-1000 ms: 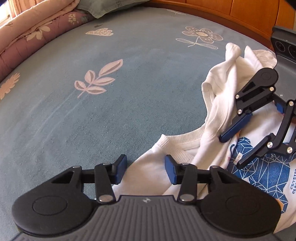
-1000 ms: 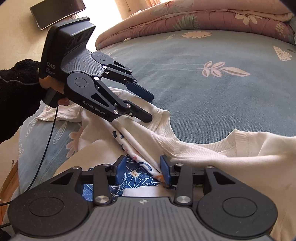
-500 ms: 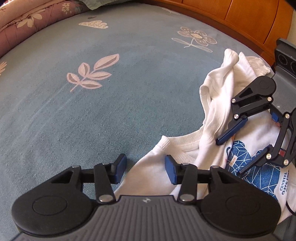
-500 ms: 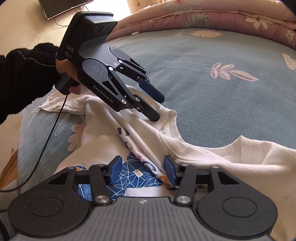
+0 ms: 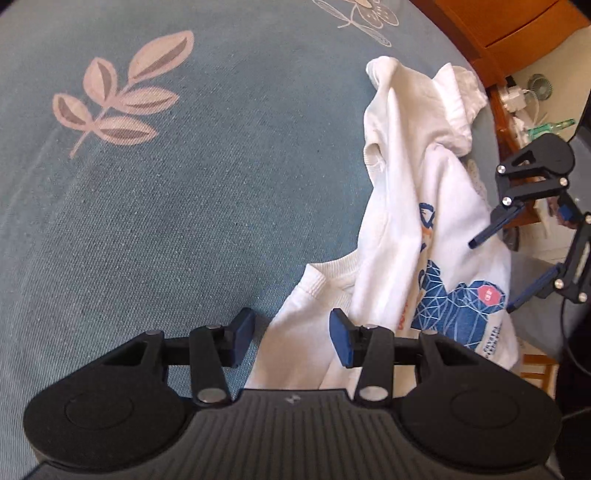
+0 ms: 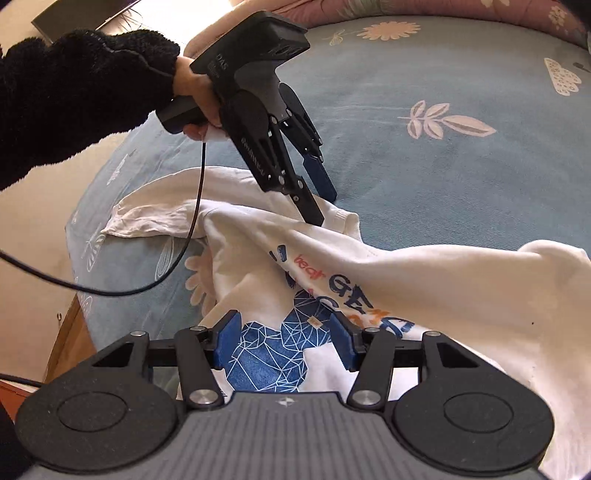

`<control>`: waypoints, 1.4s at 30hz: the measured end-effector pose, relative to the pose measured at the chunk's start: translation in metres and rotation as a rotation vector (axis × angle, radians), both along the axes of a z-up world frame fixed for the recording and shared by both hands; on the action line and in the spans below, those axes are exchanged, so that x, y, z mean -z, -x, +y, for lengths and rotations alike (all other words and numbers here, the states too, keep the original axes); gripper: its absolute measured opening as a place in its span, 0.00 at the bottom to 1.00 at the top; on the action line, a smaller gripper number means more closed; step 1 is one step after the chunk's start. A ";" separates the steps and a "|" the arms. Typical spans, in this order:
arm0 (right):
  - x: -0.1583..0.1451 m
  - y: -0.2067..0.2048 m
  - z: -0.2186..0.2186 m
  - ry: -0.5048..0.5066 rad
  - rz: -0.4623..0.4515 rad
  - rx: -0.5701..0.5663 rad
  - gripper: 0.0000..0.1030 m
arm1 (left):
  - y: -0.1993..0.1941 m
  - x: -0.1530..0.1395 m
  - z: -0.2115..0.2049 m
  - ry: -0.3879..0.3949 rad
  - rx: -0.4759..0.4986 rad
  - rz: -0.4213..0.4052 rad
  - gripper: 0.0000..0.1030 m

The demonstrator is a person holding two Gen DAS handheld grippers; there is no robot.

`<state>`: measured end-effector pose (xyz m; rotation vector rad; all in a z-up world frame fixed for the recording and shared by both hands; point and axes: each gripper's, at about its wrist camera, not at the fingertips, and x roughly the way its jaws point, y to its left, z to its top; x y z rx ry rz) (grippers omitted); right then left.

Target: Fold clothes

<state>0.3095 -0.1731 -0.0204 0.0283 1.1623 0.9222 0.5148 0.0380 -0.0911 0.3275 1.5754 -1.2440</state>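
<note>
While the white sweatshirt (image 6: 424, 295) lies crumpled on the blue bedspread (image 5: 184, 203), near the bed's edge, it looks soft, light and floppy, so any lifted part will likely sag and drag the rest along. The ribbed neckline (image 5: 328, 273) and cuffs look thicker and should give a firmer hold than the smooth printed front (the blue picture and lettering sit on that front).

The left gripper (image 6: 320, 205) points down at the neckline, its fingers (image 6: 310, 208) partly apart, one tip at the cloth and the other over the bedspread; nothing is pinched between them. The right gripper (image 6: 282, 341) hovers over the printed front, its fingers spread wider and holding nothing.

Beyond the sweatshirt the bedspread is free for spreading it flat. A black cable (image 6: 192, 229) trails from the left gripper across a sleeve and could snag a fold. Past the sweatshirt's far sleeve, the bed's edge drops off toward a wooden cabinet (image 5: 517, 33) and some floor clutter.
</note>
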 end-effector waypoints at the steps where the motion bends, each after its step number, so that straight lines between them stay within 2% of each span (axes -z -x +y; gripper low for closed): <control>1: 0.001 -0.002 -0.001 0.008 0.006 0.011 0.57 | -0.008 0.005 0.002 -0.003 -0.015 0.049 0.36; 3: 0.005 -0.008 -0.004 0.009 0.037 0.051 0.57 | -0.019 0.013 0.007 -0.028 -0.055 0.129 0.22; 8: 0.008 -0.021 -0.004 -0.037 0.080 0.074 0.58 | -0.027 0.037 0.008 -0.047 -0.031 0.297 0.23; 10: 0.009 -0.025 -0.003 -0.053 0.089 0.071 0.58 | -0.030 0.045 -0.001 -0.067 -0.012 0.315 0.08; 14: 0.015 -0.038 -0.003 -0.073 0.108 0.071 0.59 | -0.030 0.058 -0.015 -0.058 0.036 0.389 0.09; 17: 0.017 -0.047 -0.005 -0.087 0.107 0.075 0.59 | -0.031 0.058 -0.021 -0.068 0.063 0.412 0.09; 20: 0.017 -0.054 -0.010 -0.077 0.096 0.083 0.60 | -0.027 0.054 -0.024 -0.070 0.083 0.383 0.08; 25: 0.015 -0.059 -0.018 -0.072 0.101 0.127 0.60 | -0.007 0.027 -0.020 -0.069 0.063 0.212 0.06; 27: 0.012 -0.060 -0.018 -0.073 0.096 0.133 0.60 | -0.005 0.021 -0.014 -0.070 0.030 0.184 0.04; 31: 0.003 -0.063 -0.014 -0.083 0.081 0.122 0.60 | -0.011 0.030 -0.005 -0.090 -0.009 0.229 0.05; 37: 0.001 -0.059 -0.010 -0.076 0.073 0.125 0.60 | -0.026 0.035 -0.018 -0.131 0.106 0.262 0.08; 42: 0.009 -0.051 -0.019 -0.072 0.107 0.147 0.60 | -0.032 0.044 -0.006 -0.134 0.071 0.312 0.08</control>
